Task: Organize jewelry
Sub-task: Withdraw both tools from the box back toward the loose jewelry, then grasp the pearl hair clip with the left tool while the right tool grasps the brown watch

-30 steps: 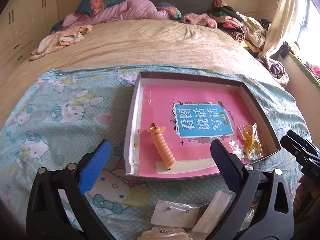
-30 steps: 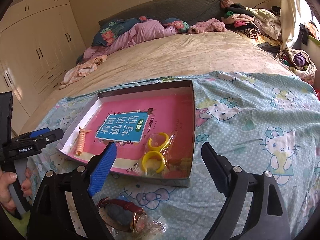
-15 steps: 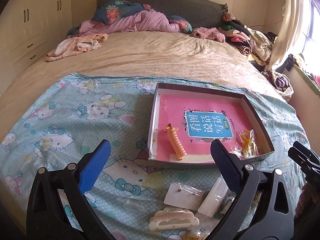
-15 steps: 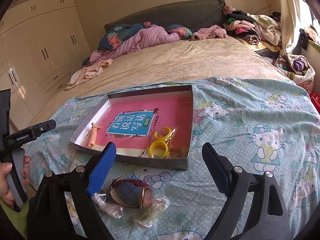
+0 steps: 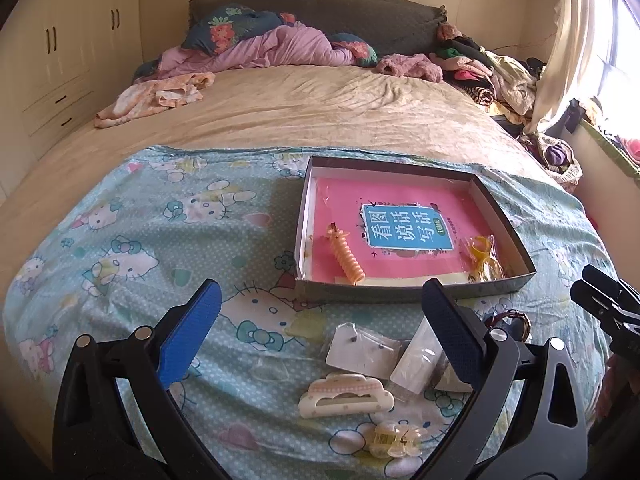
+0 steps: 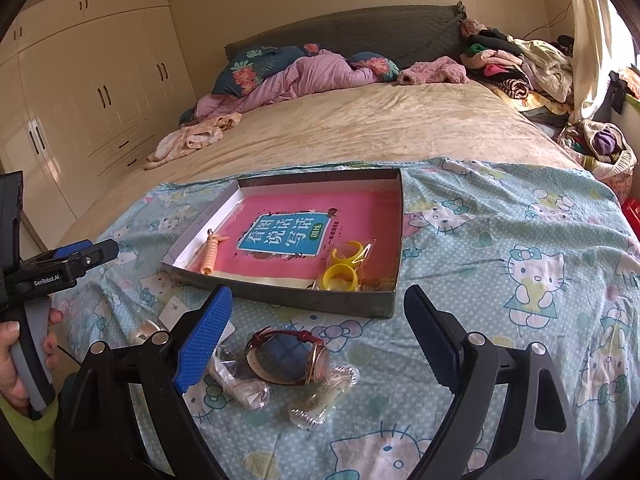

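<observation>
A shallow grey box (image 5: pixel 404 292) (image 6: pixel 280 302) lined with a pink book lies on the cartoon-cat sheet. Inside it are an orange spiral hair tie (image 5: pixel 347 257) (image 6: pixel 211 255) and bagged yellow rings (image 5: pixel 482 258) (image 6: pixel 343 268). In front of the box lie a pink-and-white hair claw (image 5: pixel 346 395), a small yellow claw (image 5: pixel 394 438), an earring card (image 5: pixel 360 347), a clear packet (image 5: pixel 418 360) and a red-strapped watch (image 6: pixel 290 355) beside clear bags (image 6: pixel 320 394). My left gripper (image 5: pixel 320 330) stands open above the clips. My right gripper (image 6: pixel 316 330) is open over the watch. Both are empty.
The bed (image 5: pixel 320 120) runs back to a grey headboard with a purple quilt (image 5: pixel 280 50) and pillows. Clothes are piled at the far right (image 6: pixel 516 64). A wardrobe (image 6: pixel 80 92) fills the left wall. A hand (image 6: pixel 16 356) grips the left tool's handle.
Both grippers have pulled back and up from the box. The clips, the card and the watch in front of it have come fully into view. The jaws stayed wide.
</observation>
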A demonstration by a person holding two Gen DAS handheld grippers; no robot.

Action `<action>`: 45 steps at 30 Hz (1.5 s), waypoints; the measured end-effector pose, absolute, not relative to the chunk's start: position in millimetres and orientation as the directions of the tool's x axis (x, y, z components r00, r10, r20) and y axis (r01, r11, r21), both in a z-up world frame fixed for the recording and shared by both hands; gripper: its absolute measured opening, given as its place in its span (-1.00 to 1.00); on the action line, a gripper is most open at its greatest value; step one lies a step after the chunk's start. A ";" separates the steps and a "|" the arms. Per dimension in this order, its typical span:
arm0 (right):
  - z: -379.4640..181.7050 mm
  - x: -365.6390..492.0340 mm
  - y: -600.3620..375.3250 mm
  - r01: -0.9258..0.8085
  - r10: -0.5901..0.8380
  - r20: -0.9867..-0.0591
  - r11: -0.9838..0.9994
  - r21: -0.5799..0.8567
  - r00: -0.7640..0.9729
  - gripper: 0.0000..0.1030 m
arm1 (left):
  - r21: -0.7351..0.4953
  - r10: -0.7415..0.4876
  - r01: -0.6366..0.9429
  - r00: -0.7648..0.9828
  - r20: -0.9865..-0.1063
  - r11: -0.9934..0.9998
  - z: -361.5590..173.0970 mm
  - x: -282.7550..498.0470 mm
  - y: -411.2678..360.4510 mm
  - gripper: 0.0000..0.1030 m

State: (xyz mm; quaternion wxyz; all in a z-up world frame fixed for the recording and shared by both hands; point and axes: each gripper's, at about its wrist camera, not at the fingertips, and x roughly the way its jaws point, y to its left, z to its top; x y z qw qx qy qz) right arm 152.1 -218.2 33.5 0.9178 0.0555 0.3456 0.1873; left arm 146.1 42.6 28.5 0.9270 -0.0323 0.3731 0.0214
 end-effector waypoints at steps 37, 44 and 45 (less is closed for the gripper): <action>12.4 122.0 -205.7 -0.357 0.403 -0.665 0.909 0.214 0.629 0.68 | -0.022 -0.019 0.003 0.656 -0.754 1.000 -20.6 88.9 19.7 0.81; 4.3 124.2 -205.6 -0.353 0.397 -0.675 0.912 0.211 0.622 0.68 | -0.017 -0.028 0.024 0.631 -0.775 1.000 -32.4 85.2 10.4 0.81; 3.1 125.0 -205.8 -0.351 0.395 -0.676 0.913 0.210 0.622 0.68 | -0.017 -0.031 0.029 0.625 -0.780 0.999 -34.2 84.5 8.7 0.82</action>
